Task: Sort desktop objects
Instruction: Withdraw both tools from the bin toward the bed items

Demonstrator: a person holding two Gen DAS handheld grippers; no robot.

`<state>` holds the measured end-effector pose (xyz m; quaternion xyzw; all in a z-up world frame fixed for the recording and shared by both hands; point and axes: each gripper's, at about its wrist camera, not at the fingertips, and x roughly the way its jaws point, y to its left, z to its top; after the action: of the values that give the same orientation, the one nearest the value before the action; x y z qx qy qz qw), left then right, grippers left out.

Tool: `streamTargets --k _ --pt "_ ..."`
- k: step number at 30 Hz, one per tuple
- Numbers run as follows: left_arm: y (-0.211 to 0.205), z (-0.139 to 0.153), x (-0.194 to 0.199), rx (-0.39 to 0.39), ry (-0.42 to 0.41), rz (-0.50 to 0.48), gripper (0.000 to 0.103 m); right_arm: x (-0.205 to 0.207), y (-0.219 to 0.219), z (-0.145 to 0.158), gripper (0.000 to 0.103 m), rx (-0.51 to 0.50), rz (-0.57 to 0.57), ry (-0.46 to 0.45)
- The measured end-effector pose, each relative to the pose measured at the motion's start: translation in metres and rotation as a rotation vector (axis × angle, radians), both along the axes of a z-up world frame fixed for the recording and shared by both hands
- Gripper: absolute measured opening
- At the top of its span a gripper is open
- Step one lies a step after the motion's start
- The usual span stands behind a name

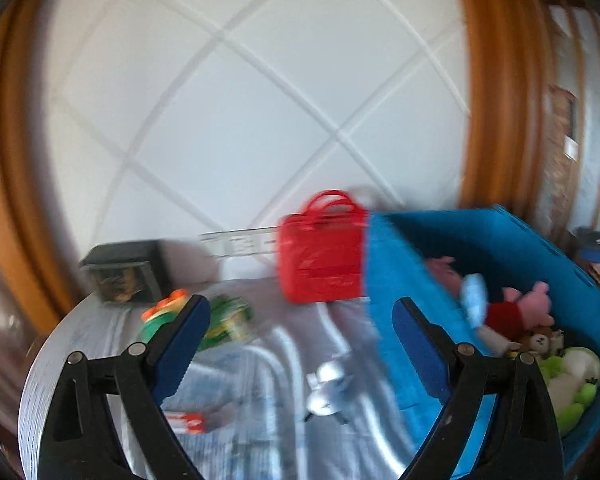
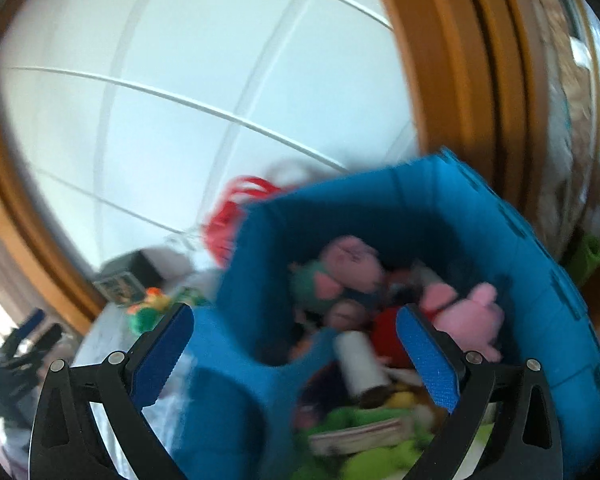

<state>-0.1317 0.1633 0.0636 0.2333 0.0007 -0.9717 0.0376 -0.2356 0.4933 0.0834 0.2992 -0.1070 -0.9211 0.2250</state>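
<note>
A blue fabric bin (image 1: pixel 396 280) (image 2: pixel 540 304) stands at the right of the table, filled with plush toys, among them a pink pig (image 1: pixel 534 306) (image 2: pixel 470 318). My left gripper (image 1: pixel 302 308) hangs open over the table, its right finger in front of the bin's near wall, nothing between its pads. On the table lie a silver metal piece (image 1: pixel 328 388), a small orange and white packet (image 1: pixel 186 424) and a green and orange toy (image 1: pixel 168 312) (image 2: pixel 148 308). My right gripper (image 2: pixel 294 314) is open above the bin's mouth and holds nothing.
A red toy case (image 1: pixel 322 252) (image 2: pixel 224 220) stands against the bin's left side. A dark box (image 1: pixel 124 272) (image 2: pixel 120 280) sits at the table's back left, a clear ruler-like strip (image 1: pixel 240 242) behind it. A white panelled wall with a wooden frame (image 1: pixel 496 80) rises behind.
</note>
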Motion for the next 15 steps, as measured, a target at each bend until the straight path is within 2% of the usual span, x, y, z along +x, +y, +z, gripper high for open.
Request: streamTargets --k 4,8,11,15 --pt "-0.058 -0.013 0.031 -0.019 0.007 0.079 0.093 0.048 -0.049 0.021 0.103 -0.039 0.079 0.095" --pt "-0.122 -0.032 0.058 0.030 0.029 0.147 0.093 0.081 -0.104 0.024 0.103 -0.042 0.149 0.134" --pt "-0.171 -0.050 0.066 0.076 -0.009 0.184 0.093 0.097 -0.150 0.021 0.103 -0.022 0.173 0.153" --pt "-0.223 -0.078 0.065 0.075 -0.086 0.217 0.093 0.102 -0.213 0.008 0.103 0.038 0.215 0.141"
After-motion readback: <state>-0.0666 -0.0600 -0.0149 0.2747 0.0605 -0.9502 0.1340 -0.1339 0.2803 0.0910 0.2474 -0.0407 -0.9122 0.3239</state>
